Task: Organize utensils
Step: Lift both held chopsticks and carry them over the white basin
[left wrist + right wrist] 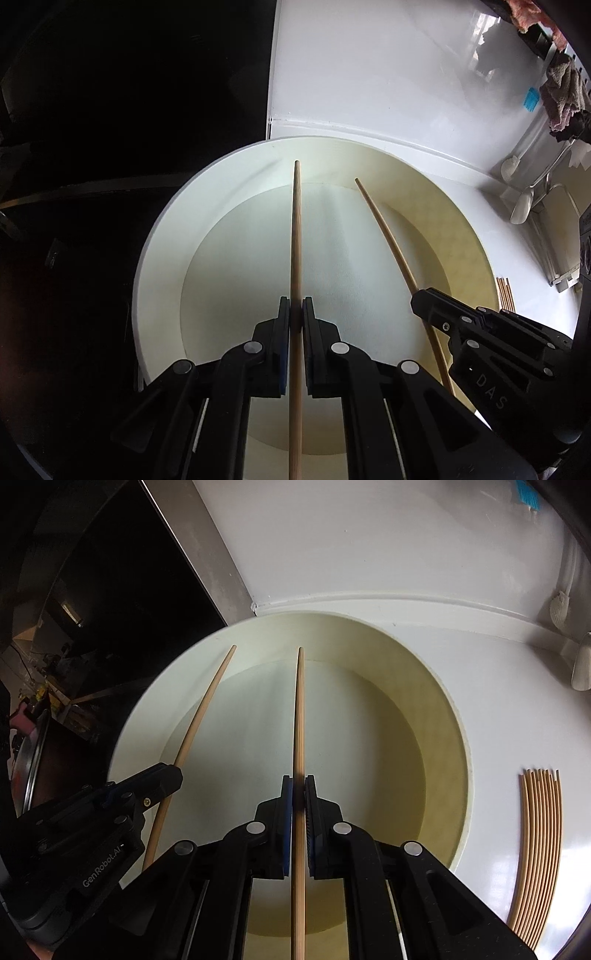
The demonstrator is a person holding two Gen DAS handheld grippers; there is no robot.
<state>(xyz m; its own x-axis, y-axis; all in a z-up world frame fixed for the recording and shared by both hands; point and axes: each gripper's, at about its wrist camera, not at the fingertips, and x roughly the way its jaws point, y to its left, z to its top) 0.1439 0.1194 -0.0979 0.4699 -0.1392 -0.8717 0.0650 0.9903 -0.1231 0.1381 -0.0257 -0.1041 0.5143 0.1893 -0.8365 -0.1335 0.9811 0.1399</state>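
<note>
Here I have my left hand-held gripper [296, 314] clenched on one chopstick [296, 236], and my right hand-held gripper [298, 794] clenched on a second chopstick [299, 716]; both sticks point forward and down over the wide cream bowl [458, 716], which sits on the white bench [498, 720]. A bundle of chopsticks [539, 849] lies flat on the bench just right of the bowl, and two white spoons [521, 208] rest farther off

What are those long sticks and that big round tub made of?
Sticks: pale tan with fine lengthwise grain, likely bamboo or wood, matte. Tub: smooth, cream, slightly yellowed wall with no visible seams, probably moulded plastic, though enamel can't be ruled out.
</note>
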